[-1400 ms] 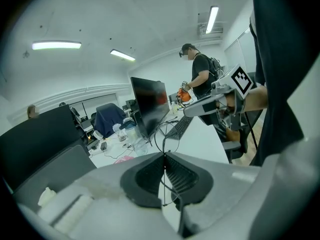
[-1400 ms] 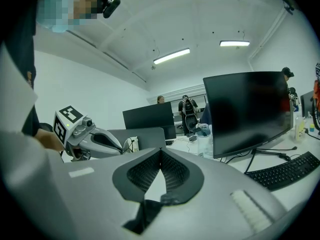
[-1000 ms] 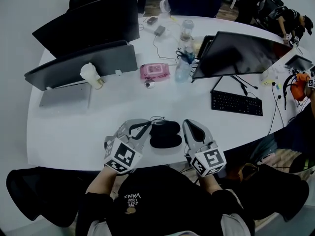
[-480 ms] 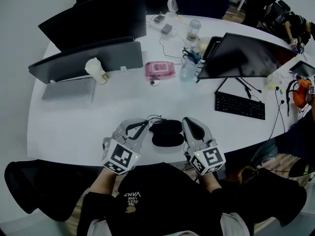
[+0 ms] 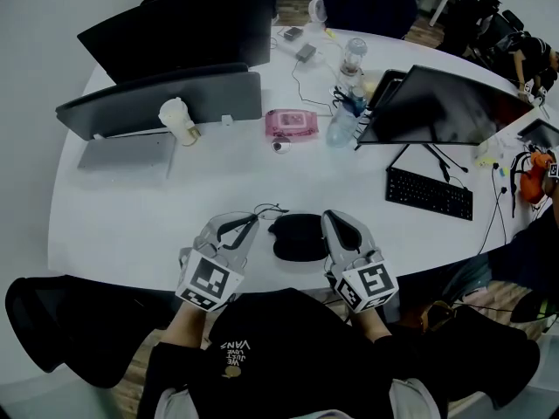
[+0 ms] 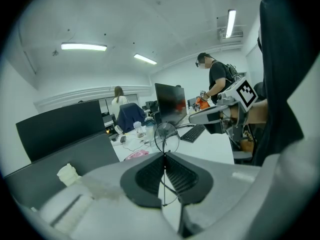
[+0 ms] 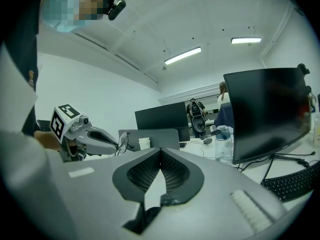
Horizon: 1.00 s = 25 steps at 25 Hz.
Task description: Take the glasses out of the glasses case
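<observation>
The black glasses case (image 5: 297, 236) lies on the white table (image 5: 131, 225) near its front edge, between my two grippers. My left gripper (image 5: 253, 220) is to the left of the case and shut on thin wire-framed glasses (image 6: 165, 133). A round lens sticks up past the jaw tips, and the glasses (image 5: 265, 209) hang clear of the case. My right gripper (image 5: 329, 219) lies along the right side of the case, its jaws (image 7: 160, 151) closed tip to tip with nothing between them. The right gripper view shows the left gripper (image 7: 116, 145) and the glasses (image 7: 123, 141).
Behind the case lie a pink packet (image 5: 291, 122), a white cup (image 5: 177, 117), bottles (image 5: 343, 125) and a keyboard (image 5: 429, 193). Monitors (image 5: 175, 33) and a laptop (image 5: 445, 103) stand further back. A dark chair (image 5: 70, 330) is at my left. People stand at the far desks.
My left gripper has drawn the glasses a little to the left, away from the case. The right gripper has shifted slightly beside the case, and its jaws remain closed.
</observation>
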Motion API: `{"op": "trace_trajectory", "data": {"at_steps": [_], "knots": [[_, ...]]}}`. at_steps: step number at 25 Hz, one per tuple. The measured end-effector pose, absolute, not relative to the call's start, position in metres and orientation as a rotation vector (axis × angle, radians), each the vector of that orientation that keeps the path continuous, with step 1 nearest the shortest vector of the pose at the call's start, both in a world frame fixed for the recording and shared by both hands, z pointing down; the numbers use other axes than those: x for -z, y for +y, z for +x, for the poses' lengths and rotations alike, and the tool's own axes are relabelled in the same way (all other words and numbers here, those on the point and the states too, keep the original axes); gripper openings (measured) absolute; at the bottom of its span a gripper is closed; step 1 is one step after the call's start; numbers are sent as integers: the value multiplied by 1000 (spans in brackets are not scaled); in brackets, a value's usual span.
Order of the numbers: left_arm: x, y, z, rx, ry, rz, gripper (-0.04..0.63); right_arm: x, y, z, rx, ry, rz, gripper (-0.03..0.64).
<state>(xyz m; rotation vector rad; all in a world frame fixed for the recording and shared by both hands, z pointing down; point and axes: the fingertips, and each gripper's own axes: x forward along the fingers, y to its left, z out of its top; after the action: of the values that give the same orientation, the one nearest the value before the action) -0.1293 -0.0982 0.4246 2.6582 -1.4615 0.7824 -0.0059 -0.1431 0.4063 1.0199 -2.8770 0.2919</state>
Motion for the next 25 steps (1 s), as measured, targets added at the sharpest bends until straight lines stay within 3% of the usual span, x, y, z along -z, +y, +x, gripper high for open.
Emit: {"op": "trace_trajectory", "data": {"at_steps": [25], "knots": [[-426, -90, -157, -539, -1548, 2567, 11, -421, -136, -19, -285, -2817, 1001, 0]]}}
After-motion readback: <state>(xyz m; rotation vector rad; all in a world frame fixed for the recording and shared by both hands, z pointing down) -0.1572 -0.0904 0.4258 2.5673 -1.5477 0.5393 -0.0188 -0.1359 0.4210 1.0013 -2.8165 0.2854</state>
